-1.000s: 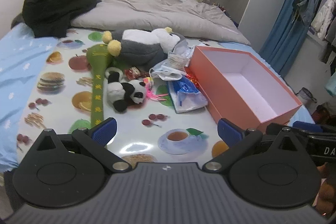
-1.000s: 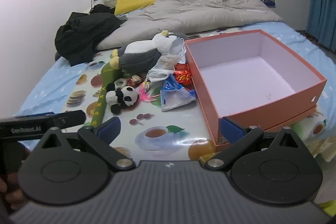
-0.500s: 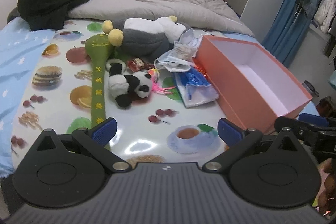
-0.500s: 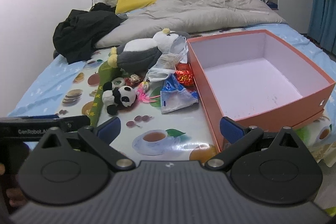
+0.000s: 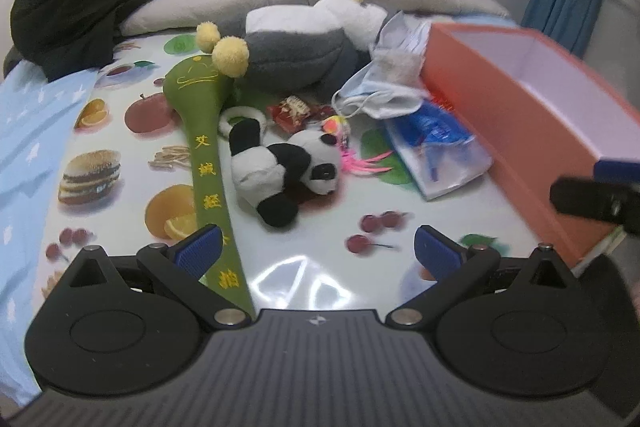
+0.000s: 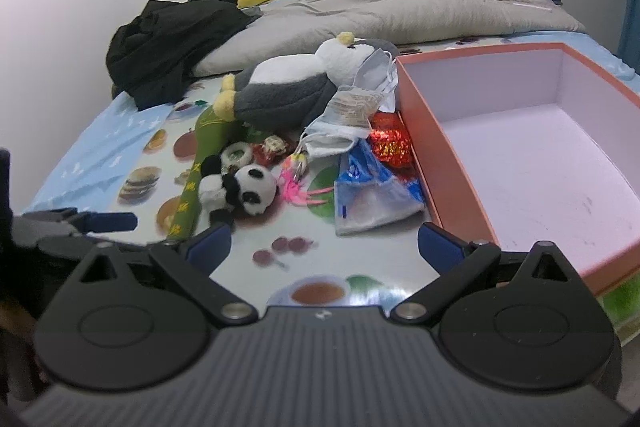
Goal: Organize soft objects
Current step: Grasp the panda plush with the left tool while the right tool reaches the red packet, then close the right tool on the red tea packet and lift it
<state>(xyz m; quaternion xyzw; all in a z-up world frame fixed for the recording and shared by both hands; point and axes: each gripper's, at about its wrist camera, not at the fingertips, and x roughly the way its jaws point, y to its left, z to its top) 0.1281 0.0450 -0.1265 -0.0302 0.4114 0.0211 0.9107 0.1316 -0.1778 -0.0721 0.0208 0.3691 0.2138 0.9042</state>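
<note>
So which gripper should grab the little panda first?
Probably the left gripper: it is open and the panda plush lies straight ahead between its fingers, while the right gripper sees it off left.

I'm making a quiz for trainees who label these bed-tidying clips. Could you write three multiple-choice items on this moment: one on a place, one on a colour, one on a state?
1. Where does the panda plush lie?
A. inside the box
B. on the fruit-print mat, beside the green fabric mallet
C. on the grey duvet

2. What colour is the outside of the open box?
A. orange
B. blue
C. black

3. What state is the left gripper in?
A. shut on the panda
B. shut on nothing
C. open and empty

Answers:
1 B: the panda rests on the mat, right of the mallet's handle, with the box apart from it.
2 A: the box walls are orange outside, pale inside.
3 C: its blue pads stand wide apart over the mat.
</note>
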